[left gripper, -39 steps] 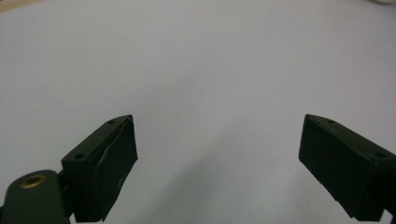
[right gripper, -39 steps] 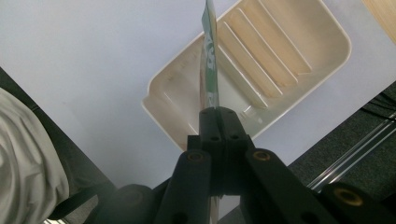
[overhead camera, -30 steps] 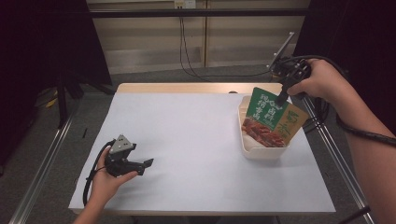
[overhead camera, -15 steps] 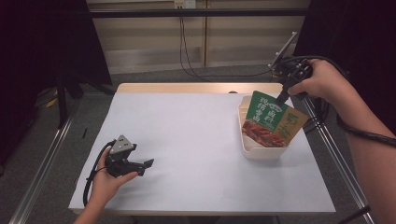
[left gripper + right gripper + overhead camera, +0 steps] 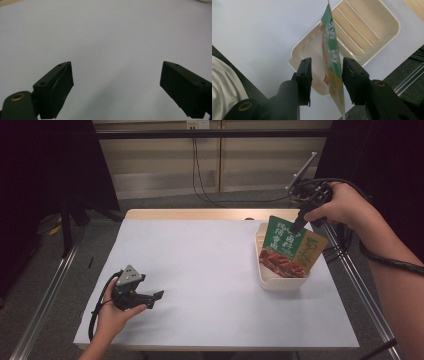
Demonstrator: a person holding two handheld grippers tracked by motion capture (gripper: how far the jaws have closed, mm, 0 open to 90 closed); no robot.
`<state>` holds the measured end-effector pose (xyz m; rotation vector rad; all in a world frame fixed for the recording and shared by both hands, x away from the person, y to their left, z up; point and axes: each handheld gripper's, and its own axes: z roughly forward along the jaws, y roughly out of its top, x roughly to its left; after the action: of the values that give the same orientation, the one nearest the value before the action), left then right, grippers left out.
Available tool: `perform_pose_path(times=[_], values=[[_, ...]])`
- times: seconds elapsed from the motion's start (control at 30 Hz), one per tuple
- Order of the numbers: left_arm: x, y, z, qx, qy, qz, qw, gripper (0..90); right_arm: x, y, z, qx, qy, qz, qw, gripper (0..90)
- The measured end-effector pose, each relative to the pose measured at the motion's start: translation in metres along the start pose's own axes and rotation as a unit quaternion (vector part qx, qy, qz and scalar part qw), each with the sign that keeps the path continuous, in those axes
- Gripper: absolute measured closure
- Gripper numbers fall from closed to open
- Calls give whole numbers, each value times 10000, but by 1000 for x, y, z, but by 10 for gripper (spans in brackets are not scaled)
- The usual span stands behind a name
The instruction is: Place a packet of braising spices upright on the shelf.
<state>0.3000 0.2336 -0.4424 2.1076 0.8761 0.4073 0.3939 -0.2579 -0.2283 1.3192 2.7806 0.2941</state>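
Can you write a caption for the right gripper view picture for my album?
Open right claw straddles a green food pouch standing edge-on in a cream tray.

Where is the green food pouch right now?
In the high view, the green food pouch stands on edge in the cream tray at the table's right, between the right tongs' parted jaws.
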Motion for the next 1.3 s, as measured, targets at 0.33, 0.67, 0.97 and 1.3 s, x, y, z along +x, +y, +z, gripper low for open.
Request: perform_pose_path(times=[0.33, 0.67, 0.97, 1.3], values=[[1, -2, -2, -51, -19, -28, 10000, 112, 7, 6, -7, -183, -36, 16, 9998, 453], [1, -3, -5, -76, -26, -91, 9999, 111, 19, 21, -11, -191, -56, -64, 9998, 349], [1, -4, -8, 1, -46, -63, 10000, 107, 32, 31, -10, -297, -55, -146, 9994, 282], [2, -5, -8, -7, -48, -95, 9999, 107, 44, 42, 3, -390, -2, -287, 9988, 223]])
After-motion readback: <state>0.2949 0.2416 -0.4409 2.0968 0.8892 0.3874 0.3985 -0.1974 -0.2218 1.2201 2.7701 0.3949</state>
